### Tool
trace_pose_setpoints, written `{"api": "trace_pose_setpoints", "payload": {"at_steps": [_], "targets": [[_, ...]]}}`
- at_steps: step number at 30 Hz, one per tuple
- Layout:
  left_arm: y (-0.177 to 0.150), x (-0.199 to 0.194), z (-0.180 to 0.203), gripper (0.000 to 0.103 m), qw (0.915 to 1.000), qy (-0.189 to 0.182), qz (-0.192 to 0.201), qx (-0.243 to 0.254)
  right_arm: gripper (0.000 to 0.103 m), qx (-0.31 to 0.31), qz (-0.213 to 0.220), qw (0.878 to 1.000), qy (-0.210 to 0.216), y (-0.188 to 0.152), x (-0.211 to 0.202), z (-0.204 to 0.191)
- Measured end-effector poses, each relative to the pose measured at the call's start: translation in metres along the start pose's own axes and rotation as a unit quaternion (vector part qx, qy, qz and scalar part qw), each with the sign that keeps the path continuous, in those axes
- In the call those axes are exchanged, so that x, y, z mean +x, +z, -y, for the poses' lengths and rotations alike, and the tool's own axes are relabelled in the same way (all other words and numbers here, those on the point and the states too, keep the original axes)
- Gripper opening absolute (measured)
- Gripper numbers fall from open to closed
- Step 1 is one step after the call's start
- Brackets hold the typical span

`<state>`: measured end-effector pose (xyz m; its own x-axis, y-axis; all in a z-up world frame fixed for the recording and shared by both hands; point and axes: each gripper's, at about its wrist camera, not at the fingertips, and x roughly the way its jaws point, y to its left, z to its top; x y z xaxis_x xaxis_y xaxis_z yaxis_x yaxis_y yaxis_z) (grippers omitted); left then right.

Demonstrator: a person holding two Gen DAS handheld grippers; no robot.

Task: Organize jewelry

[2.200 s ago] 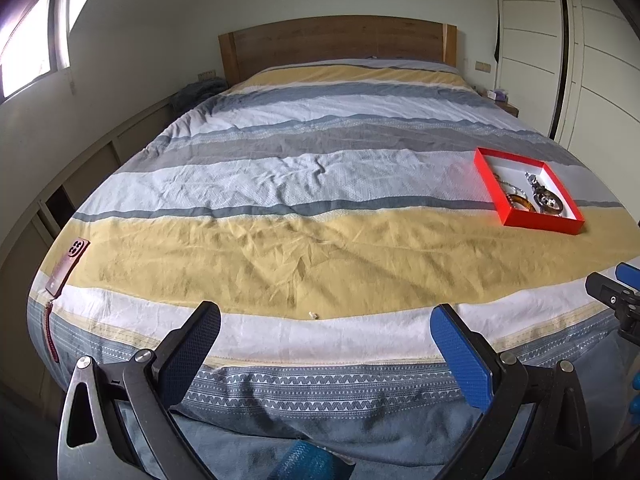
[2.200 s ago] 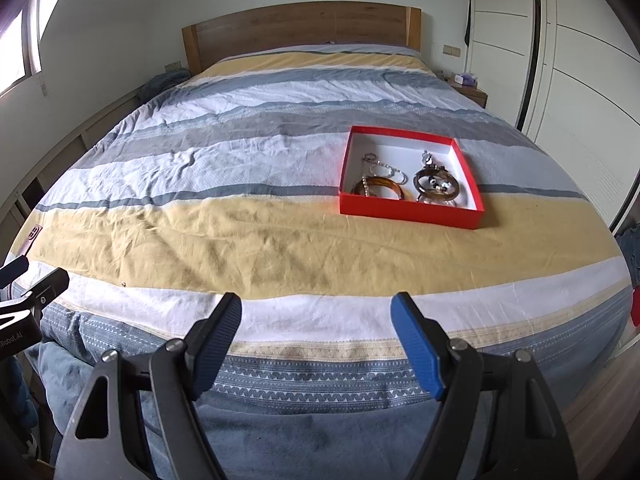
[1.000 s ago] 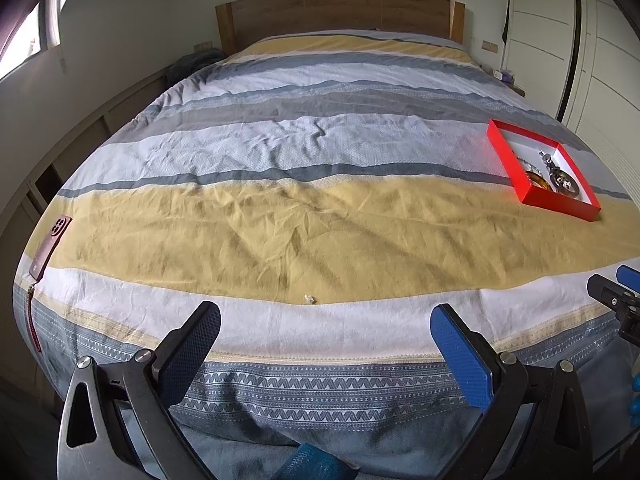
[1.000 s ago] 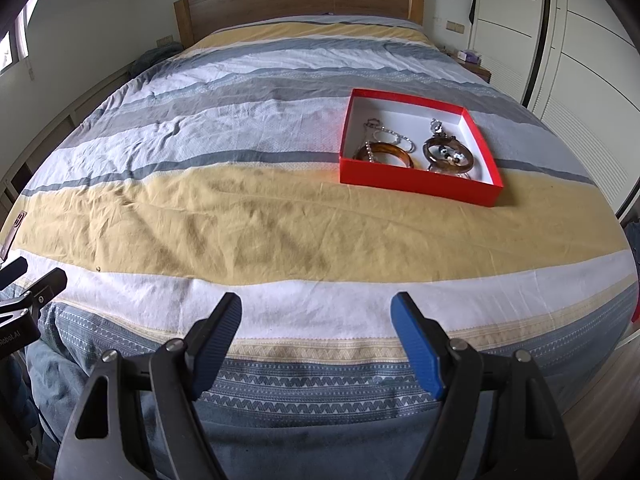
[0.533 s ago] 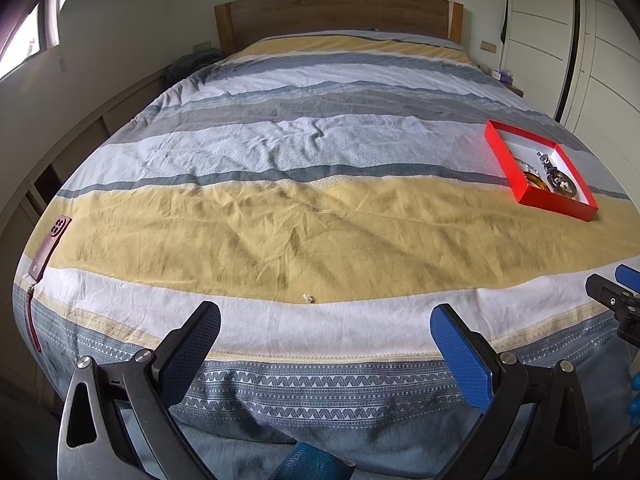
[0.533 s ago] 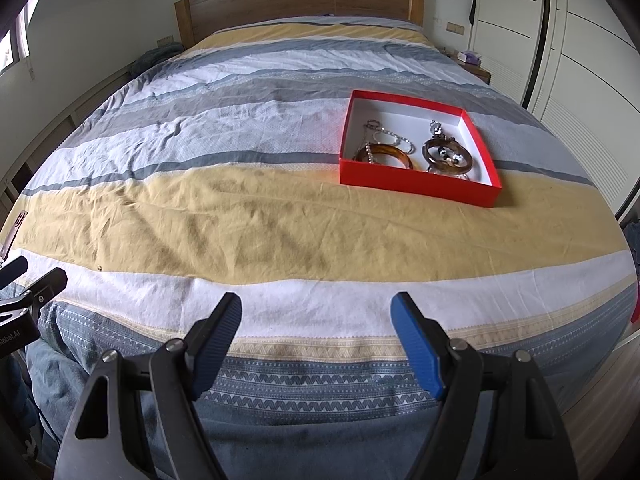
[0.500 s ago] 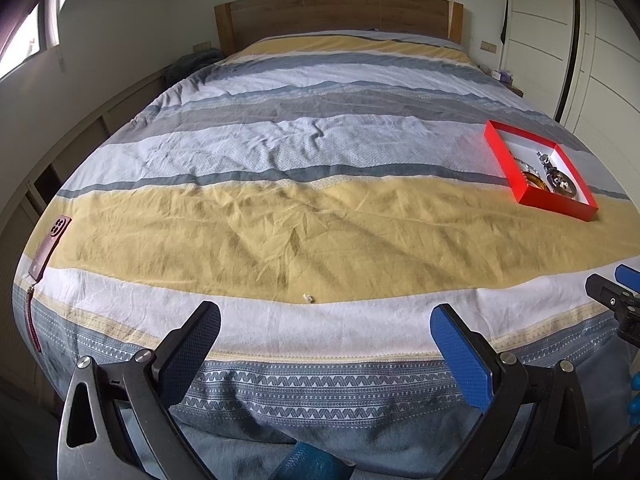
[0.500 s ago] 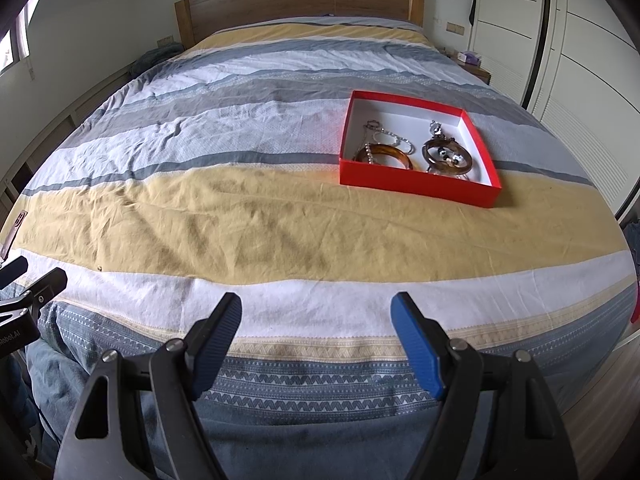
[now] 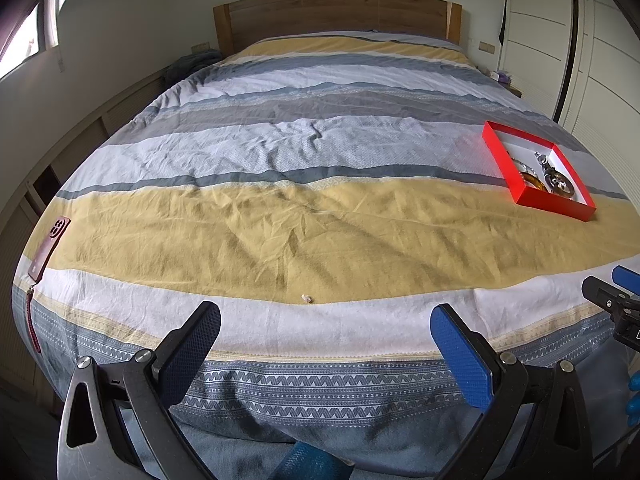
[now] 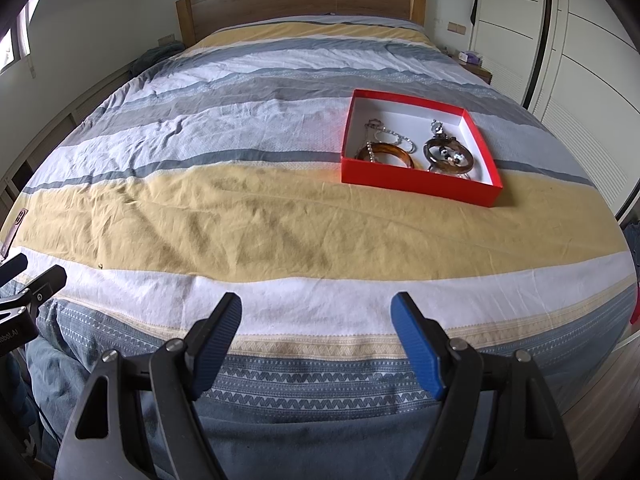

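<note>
A red box [image 10: 416,184] with a white inside lies on the striped bed, right of middle in the right wrist view and at the far right in the left wrist view [image 9: 505,168]. It holds an amber bangle [image 10: 386,153], a dark bangle with beads [image 10: 448,155] and a silver chain [image 10: 390,132]. A tiny pale item [image 9: 307,299] lies on the bedcover near the foot edge. My left gripper [image 9: 324,330] is open and empty at the foot of the bed. My right gripper [image 10: 316,318] is open and empty, well short of the box.
A brown phone case with a red strap [image 9: 50,246] lies at the bed's left edge. A wooden headboard [image 9: 336,12] stands at the far end. White wardrobe doors [image 10: 560,40] line the right wall. A nightstand with a small box [image 10: 474,62] stands beside them.
Both views rose and tilted slightly over the bed between 2.2 s and 1 s ago. Since then hardly anything has moved. Both grippers stay open.
</note>
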<state>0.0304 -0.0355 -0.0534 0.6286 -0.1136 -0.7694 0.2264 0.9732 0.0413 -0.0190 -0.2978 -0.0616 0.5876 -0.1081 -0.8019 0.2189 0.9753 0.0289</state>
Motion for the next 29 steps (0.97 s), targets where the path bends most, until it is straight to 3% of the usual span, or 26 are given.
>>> {"api": "trace_pose_setpoints", "payload": {"at_steps": [29], "targets": [[-0.0006, -0.0002, 0.0006, 0.103, 1.0000, -0.005, -0.002, 0.000, 0.076, -0.001, -0.001, 1.000, 0.000, 0.0000, -0.0004, -0.0010]]}}
